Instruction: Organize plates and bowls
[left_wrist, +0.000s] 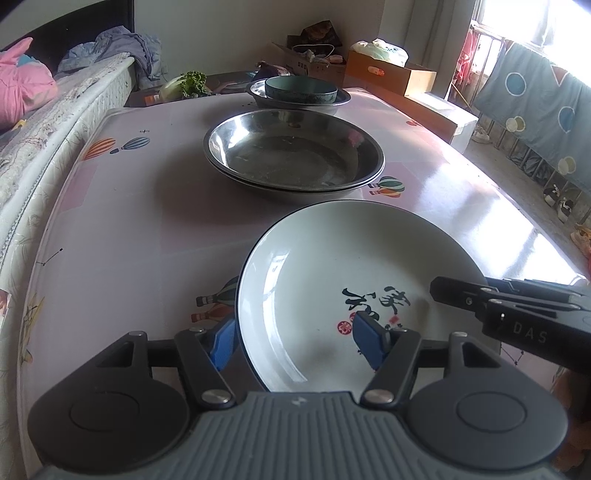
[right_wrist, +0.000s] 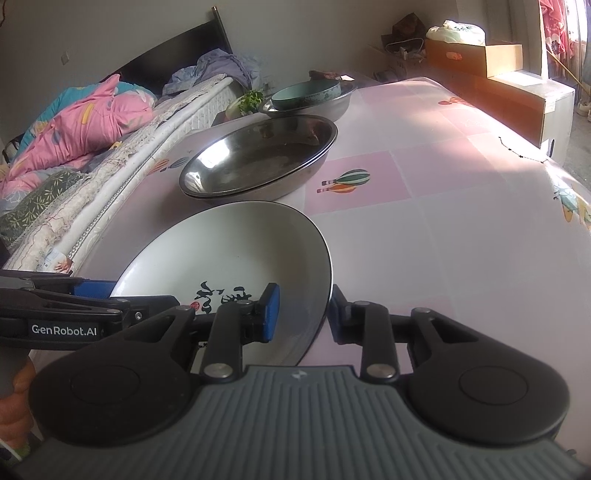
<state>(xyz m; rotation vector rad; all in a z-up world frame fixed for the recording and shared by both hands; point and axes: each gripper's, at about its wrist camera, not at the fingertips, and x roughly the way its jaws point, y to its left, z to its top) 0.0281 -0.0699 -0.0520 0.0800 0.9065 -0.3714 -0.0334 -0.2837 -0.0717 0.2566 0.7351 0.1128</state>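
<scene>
Straddling the rim on both sides: left gripper (left_wrist: 295, 341) had one blue pad outside the near-left edge and one over the face of the white ceramic plate (left_wrist: 332, 280), jaws spread wide, not clamped. Right gripper (right_wrist: 301, 314) was the same on the near-right edge — one pad inside, one outside, gap visible, not closed on it.

Plate sat at the near end of the table (left_wrist: 122, 221), just in front of the stacked steel basins (left_wrist: 293, 157); rims looked near, contact unclear. Further back, a teal bowl (left_wrist: 301, 88) was nested in another steel basin (left_wrist: 341, 101).

Handling, my read: glazed ceramic — stiff, moderately heavy, slick, chips if dropped. Thin raised rim was the only grab point; pinch it from opposite sides, keep it level.

Orientation: face up. In the left view its near-left rim seemed raised, so possibly tilted. Round, so no long axis; the calligraphy print (left_wrist: 375, 301) sat toward the near side, facing the grippers.
</scene>
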